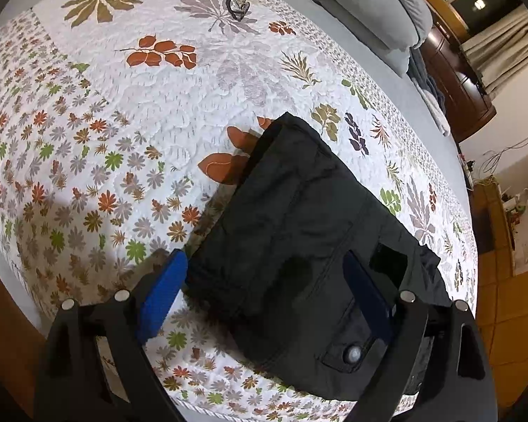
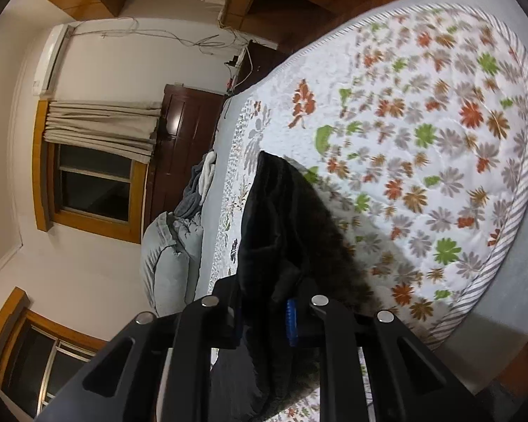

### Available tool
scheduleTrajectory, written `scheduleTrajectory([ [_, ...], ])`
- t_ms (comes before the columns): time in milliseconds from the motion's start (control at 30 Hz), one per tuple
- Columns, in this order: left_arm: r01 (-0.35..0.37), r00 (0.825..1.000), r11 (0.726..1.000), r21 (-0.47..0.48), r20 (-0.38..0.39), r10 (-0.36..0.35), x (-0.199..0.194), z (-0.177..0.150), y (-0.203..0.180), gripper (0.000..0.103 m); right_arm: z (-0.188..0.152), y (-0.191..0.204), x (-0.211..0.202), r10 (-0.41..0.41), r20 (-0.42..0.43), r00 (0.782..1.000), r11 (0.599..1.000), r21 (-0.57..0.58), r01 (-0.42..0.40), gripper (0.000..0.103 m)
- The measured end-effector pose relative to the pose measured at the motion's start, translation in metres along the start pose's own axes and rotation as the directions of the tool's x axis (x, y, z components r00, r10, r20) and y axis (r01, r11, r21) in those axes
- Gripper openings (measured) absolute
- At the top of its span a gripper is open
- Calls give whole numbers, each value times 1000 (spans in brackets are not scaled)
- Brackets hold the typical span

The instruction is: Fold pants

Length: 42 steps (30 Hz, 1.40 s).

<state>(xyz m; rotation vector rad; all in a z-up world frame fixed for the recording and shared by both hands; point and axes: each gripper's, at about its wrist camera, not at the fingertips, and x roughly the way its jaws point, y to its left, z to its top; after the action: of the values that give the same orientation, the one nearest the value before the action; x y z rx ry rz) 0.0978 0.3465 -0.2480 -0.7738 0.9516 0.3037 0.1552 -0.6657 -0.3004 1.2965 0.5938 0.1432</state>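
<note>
Left wrist view shows the black, partly folded fabric pants (image 1: 299, 218) lying on the white leaf-patterned quilt (image 1: 123, 112) near the bed's edge. The left gripper (image 1: 264, 299) hangs over them, blue pads spread wide astride the cloth and pinching nothing, probably ready to steady the stack. The right gripper (image 2: 264, 320) has its fingers clenched on a bunched fold of the pants, held up off the quilt, likely to carry that edge over.
</note>
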Motion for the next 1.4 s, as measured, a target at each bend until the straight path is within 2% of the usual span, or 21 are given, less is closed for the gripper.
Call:
scheduleTrajectory([
  [333,45,999,998,-35,-19,-46,2,-4,13,90,-1,60,2,-25,-8,1000,993,-115,24,17],
  [567,72,997,996,-49,-17,-73,3,-8,18,90,-13,125,4,-43,-25,999,964,-264,35,16],
  [900,95,995,994,-46,-7,-96,-1,-9,20,90,-63,225,28,-99,-65,993,852,-521,51,16],
  [1133,81,997,997,-3,-2,-81,-3,-12,15,90,-106,269,52,-123,-106,987,787,-616,31,16],
  [1300,83,996,997,3,-11,-83,0,-16,14,90,-149,299,75,-163,-125,979,699,-715,25,15],
  [1400,81,997,997,14,-16,-81,0,-20,15,90,-171,310,87,-171,-152,973,671,-742,2,15],
])
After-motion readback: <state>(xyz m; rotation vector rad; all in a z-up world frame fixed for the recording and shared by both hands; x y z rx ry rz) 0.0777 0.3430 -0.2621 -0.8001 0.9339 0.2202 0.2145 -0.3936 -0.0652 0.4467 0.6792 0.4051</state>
